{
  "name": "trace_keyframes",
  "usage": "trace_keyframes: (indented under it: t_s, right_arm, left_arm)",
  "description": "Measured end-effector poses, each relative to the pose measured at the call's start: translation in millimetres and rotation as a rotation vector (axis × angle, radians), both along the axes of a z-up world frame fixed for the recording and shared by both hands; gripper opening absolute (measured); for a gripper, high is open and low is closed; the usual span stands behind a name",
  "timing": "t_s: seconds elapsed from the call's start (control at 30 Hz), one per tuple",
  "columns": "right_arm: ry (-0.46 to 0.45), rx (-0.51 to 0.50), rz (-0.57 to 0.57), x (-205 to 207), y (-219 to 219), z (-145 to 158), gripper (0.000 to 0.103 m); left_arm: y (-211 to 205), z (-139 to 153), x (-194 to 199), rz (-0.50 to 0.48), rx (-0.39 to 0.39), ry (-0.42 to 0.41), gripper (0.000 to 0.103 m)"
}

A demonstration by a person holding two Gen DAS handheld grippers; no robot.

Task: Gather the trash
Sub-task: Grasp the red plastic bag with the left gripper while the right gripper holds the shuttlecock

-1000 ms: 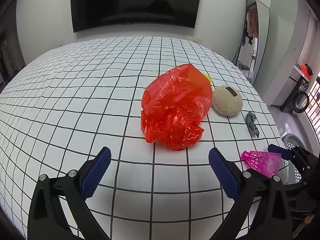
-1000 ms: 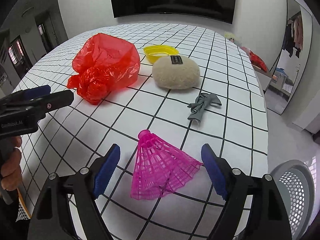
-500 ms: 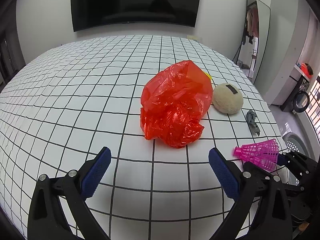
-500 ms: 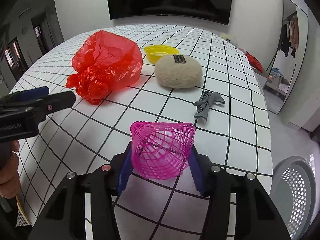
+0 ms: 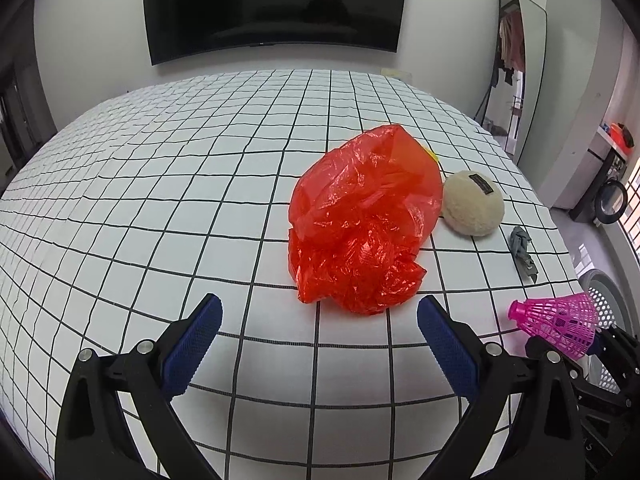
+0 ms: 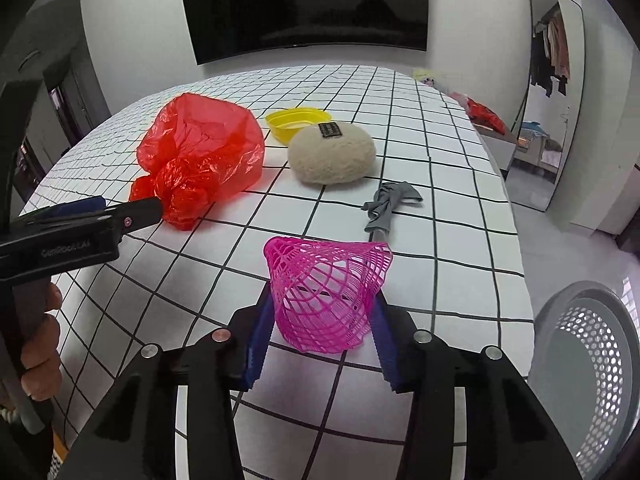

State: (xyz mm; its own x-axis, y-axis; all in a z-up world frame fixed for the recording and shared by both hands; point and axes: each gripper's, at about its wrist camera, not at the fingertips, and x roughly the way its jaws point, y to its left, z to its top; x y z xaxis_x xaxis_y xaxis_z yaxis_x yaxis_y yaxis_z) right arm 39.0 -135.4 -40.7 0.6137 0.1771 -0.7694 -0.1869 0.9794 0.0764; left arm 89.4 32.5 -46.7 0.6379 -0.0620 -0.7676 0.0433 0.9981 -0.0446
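My right gripper (image 6: pixel 320 340) is shut on a pink plastic shuttlecock (image 6: pixel 326 290) and holds it above the white checked table (image 6: pixel 440 240); the shuttlecock also shows in the left wrist view (image 5: pixel 558 322). My left gripper (image 5: pixel 318 344) is open and empty, just in front of a crumpled red plastic bag (image 5: pixel 360 220), which also shows in the right wrist view (image 6: pixel 200 156). A grey crumpled scrap (image 6: pixel 390 202) lies on the table ahead of the right gripper.
A beige fluffy pad (image 6: pixel 332 154) and a yellow dish (image 6: pixel 298 120) sit behind the bag. A grey perforated bin (image 6: pixel 592 364) stands on the floor right of the table's edge. A TV (image 5: pixel 276 4) hangs on the far wall.
My right gripper closed on the pink shuttlecock and lifted it off the table. The left gripper stayed open and shifted only slightly.
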Motion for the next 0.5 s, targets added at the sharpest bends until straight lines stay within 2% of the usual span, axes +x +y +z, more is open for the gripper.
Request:
trace_keyframes:
  t_s: [0.33,0.4,0.43,0.5]
  right_arm:
    - [-0.011,0.030,-0.009,-12.8,-5.7,6.4,0.044]
    - [-0.011,0.031,-0.011,-13.5,-6.8,6.9,0.044]
    - [-0.011,0.033,-0.012,-13.5,-6.8,7.0,0.044]
    - [-0.010,0.037,-0.014,-12.9,-7.7,7.1,0.044]
  left_arm:
    - [-13.3,-1.3,27.1,0.007,-0.002,0.003,0.094]
    - [-15.4,-2.8,30.4,0.005,-0.005,0.014,0.081]
    - [-16.2,-4.3,31.4,0.001,-0.006,0.024,0.072]
    - [-17.6,-6.5,30.8,-0.008,-0.008,0.029,0.066]
